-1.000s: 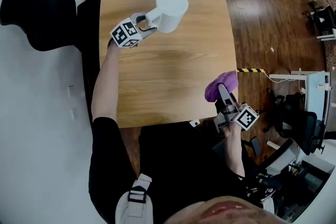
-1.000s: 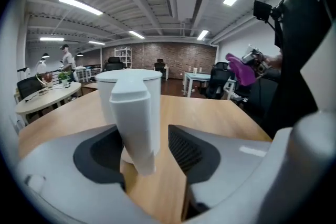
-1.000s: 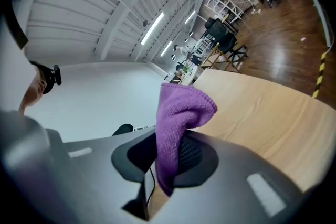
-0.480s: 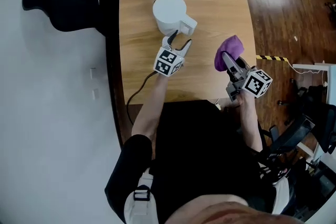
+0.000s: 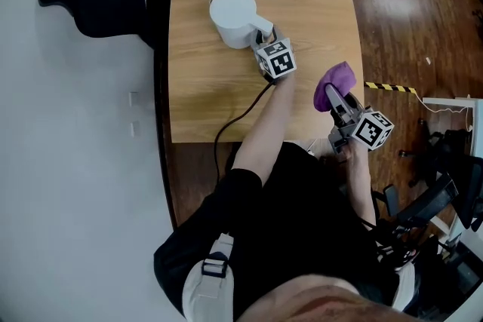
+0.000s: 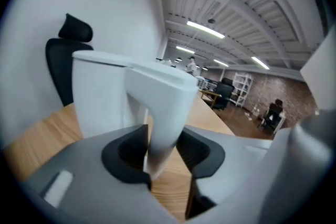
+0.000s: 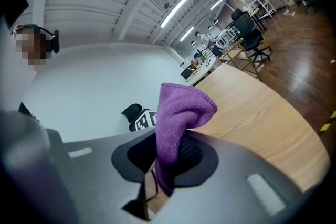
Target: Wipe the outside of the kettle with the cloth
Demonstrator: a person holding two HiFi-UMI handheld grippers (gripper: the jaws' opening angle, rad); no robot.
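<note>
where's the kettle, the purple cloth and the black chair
kettle (image 5: 232, 11): head view, on its round top
purple cloth (image 5: 337, 79): head view, on the bunched end
black chair (image 5: 109, 0): head view, on its larger part

Soft, even light fills the head view. A pale glare patch lies on the wood floor (image 5: 394, 5), beyond the right gripper (image 5: 332, 96). Both gripper views bend strongly at their edges and darken to black corners. Ceiling strip lights (image 6: 206, 30) glow bright above the left gripper (image 6: 160, 152), whose near jaws are blurred, as is the kettle (image 6: 100, 97) handle between them. The cloth (image 7: 178, 113) shows crisp texture.
</note>
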